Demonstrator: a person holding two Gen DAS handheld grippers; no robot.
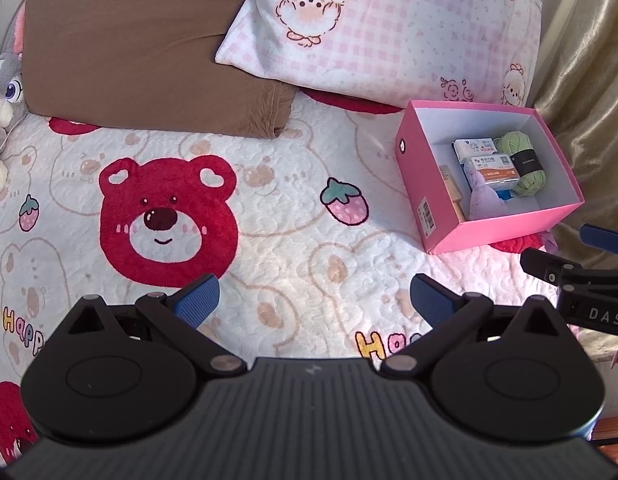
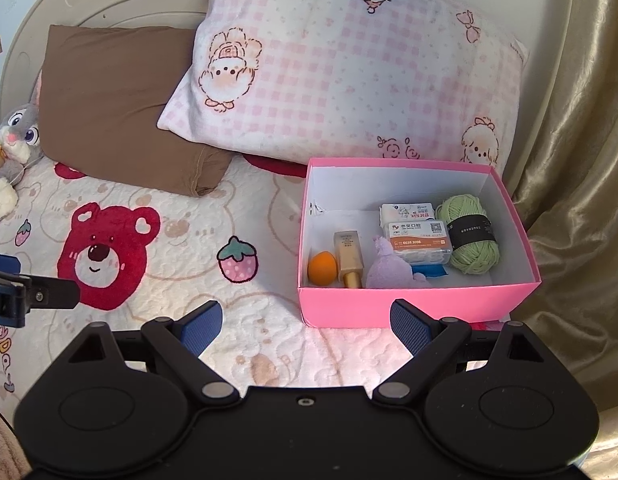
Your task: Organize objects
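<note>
Left wrist view, step in hand: the pink box (image 1: 485, 220) sits on the bed quilt (image 1: 293, 216) to the right, just below the pink checked pillow (image 1: 389, 28). It already holds a green yarn ball (image 1: 523, 162), a tissue pack (image 1: 493, 170) and a lilac plush (image 1: 485, 202). No loose item lies on the quilt in this view, so the sorting looks close to done.

Left wrist view, fingers: the left gripper (image 1: 315, 300) hovers over the quilt with its fingers spread wide, holding nothing and touching nothing.

Left wrist view, surroundings: a brown pillow (image 1: 141, 44) and a grey rabbit plush (image 1: 3, 88) lie at the head of the bed.

Right wrist view, step in hand: the box (image 2: 421, 304) is directly ahead, with an orange sponge (image 2: 321, 268), a gold-capped bottle (image 2: 349, 260), the lilac plush (image 2: 389, 268), the tissue pack (image 2: 419, 240) and the yarn (image 2: 469, 236) inside.

Right wrist view, fingers: the right gripper (image 2: 307, 328) has its fingers wide apart and empty; the right-hand blue pad (image 2: 409, 326) is just before the box's near wall, and contact cannot be told.

Next move: likely a check for leftovers, or a two-handed grip on the box walls to move it.
</note>
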